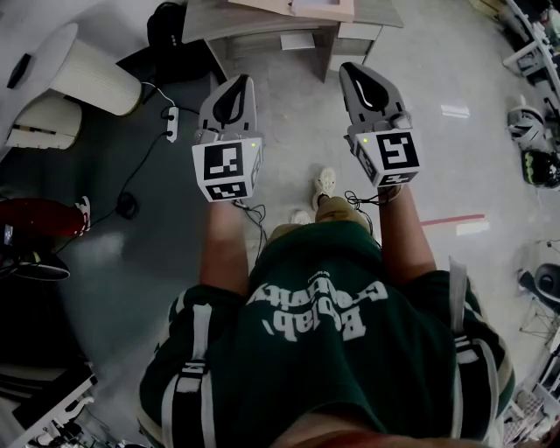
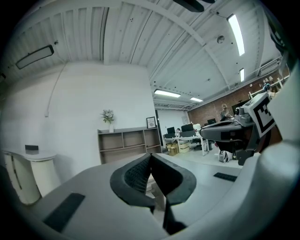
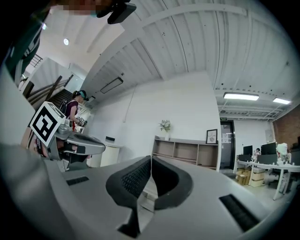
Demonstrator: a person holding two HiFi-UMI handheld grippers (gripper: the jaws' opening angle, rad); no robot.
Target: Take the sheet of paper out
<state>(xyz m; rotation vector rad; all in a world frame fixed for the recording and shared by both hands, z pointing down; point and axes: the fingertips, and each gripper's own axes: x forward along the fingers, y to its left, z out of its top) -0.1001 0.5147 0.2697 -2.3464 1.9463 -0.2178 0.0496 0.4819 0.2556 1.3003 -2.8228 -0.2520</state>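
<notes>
**Both hand-held grippers shut and empty, short of the tabletop**

The person stands on the grey floor (image 1: 289, 122) facing a grey tabletop (image 1: 219, 22). Both forearms reach out level towards it. The left hand-held gripper (image 1: 238, 83) and the right hand-held gripper (image 1: 352, 70) hover side by side, well apart from each other. Both are on the near side of the tabletop and neither touches it.

In the left gripper view its dark ribbed pads (image 2: 136, 176) meet tip to tip with nothing between them. In the right gripper view the pads (image 3: 133, 180) are likewise pressed together, also with nothing held.

Pale flat pieces (image 1: 302, 7) lie on the far part of the tabletop, cut off by the frame edge. Whether one of them is the sheet of paper cannot be told.

A white power strip (image 1: 171, 122) lies on the floor to the left of the tabletop.
</notes>
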